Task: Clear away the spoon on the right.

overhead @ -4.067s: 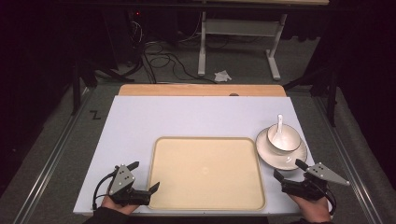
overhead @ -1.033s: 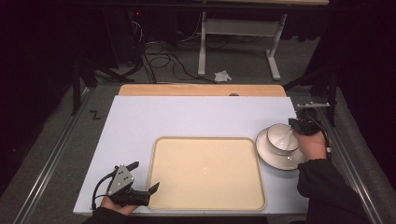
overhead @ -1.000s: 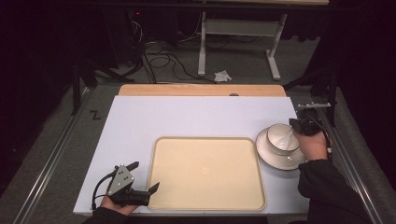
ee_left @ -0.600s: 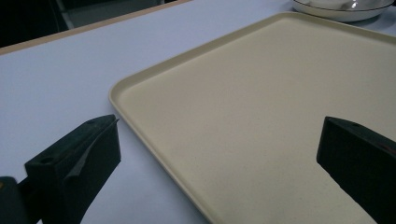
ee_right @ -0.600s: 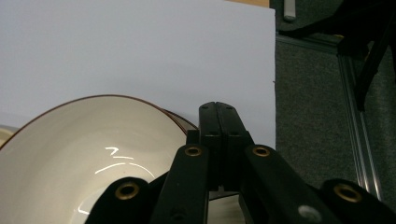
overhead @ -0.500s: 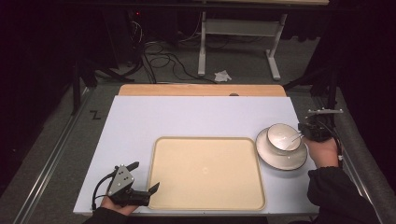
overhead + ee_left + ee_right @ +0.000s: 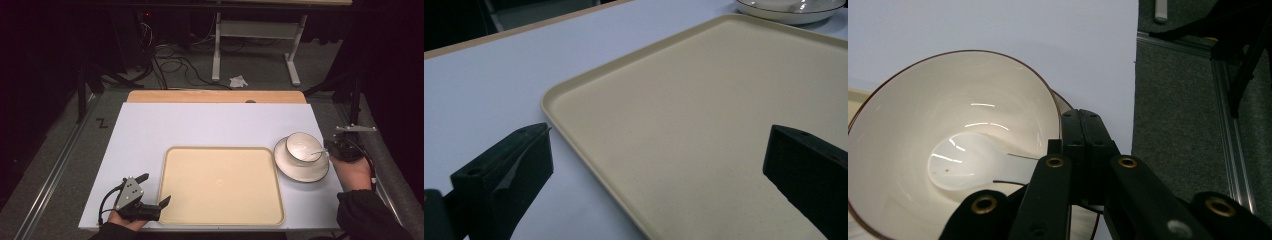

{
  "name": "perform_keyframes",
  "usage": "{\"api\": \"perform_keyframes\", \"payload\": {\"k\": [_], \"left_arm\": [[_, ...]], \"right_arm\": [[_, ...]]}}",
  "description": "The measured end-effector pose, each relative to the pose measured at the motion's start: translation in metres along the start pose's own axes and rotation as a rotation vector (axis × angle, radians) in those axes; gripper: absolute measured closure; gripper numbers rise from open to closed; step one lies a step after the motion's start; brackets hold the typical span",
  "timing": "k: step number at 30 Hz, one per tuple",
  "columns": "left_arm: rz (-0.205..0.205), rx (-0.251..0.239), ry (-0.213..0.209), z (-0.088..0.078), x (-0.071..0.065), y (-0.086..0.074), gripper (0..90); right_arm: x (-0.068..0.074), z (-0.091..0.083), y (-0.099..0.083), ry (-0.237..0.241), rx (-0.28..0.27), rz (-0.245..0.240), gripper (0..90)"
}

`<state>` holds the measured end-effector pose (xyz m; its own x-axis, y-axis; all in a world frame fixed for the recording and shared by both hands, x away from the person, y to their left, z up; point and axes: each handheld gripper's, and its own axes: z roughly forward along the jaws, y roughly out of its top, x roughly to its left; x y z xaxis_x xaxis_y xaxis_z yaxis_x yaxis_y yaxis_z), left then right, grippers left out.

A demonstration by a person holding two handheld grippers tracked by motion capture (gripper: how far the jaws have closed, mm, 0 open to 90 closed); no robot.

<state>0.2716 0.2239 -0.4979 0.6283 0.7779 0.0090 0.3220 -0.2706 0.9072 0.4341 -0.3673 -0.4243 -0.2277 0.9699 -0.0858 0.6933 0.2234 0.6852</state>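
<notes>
Take the cream-coloured rectangular plastic tray [image 7: 222,185] as your landmark: it lies flat on the pale lavender sheet covering the table [image 7: 210,125], near the edge closest to you. Just beside the tray's far right corner sits the round white saucer with a thin dark rim [image 7: 301,168], clear of the tray's edge, and on that saucer stands the white ceramic cup with a dark rim line [image 7: 301,146], upright. Inside the cup lies the white ceramic spoon [image 7: 965,167], its bowl down on the cup's bottom and its handle rising toward the side facing away from the tray, over the cup's rim. Your right gripper [image 7: 334,148] is on that far side of the cup from the tray, level with the rim, and in the right gripper view its black jaws are pressed together at the end of the spoon's handle, so you are pinching the spoon there; the contact itself is partly hidden behind the jaws. Your right hand [image 7: 352,172] rests beyond the saucer, off the tray's right edge. Your left gripper [image 7: 150,192] lies at the tray's near left corner, on the lavender sheet, its jaws spread wide and holding nothing; in the left gripper view one jaw stands over the sheet and the other over the tray's floor, with the tray's rounded corner between them, untouched.
</notes>
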Motion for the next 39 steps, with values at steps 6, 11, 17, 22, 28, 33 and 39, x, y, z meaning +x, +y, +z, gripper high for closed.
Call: {"api": "perform_keyframes", "payload": {"k": [6, 11, 17, 22, 28, 33, 39], "left_arm": [[0.003, 0.004, 0.001, 0.000, 0.000, 0.000, 0.3], [-0.001, 0.004, 0.002, 0.001, 0.001, -0.001, 0.3], [-0.002, 0.007, 0.003, 0.002, 0.000, -0.001, 0.3], [-0.003, 0.007, 0.005, 0.001, 0.001, -0.001, 0.3], [-0.002, 0.009, 0.003, 0.001, 0.000, -0.001, 0.3], [-0.001, 0.010, 0.003, 0.001, 0.000, -0.001, 0.3], [0.000, 0.011, 0.003, 0.001, 0.000, -0.001, 0.3]], "right_arm": [[0.001, -0.007, -0.010, 0.014, -0.010, 0.000, 90.0], [0.004, -0.014, -0.020, 0.039, -0.034, -0.005, 90.0], [0.004, -0.018, -0.024, 0.051, -0.053, -0.006, 90.0], [-0.003, -0.019, -0.027, 0.052, -0.056, 0.003, 90.0], [-0.005, -0.023, -0.037, 0.064, -0.066, 0.009, 90.0], [-0.001, -0.027, -0.045, 0.074, -0.081, 0.005, 90.0], [0.005, -0.033, -0.052, 0.082, -0.106, -0.018, 90.0]]}}
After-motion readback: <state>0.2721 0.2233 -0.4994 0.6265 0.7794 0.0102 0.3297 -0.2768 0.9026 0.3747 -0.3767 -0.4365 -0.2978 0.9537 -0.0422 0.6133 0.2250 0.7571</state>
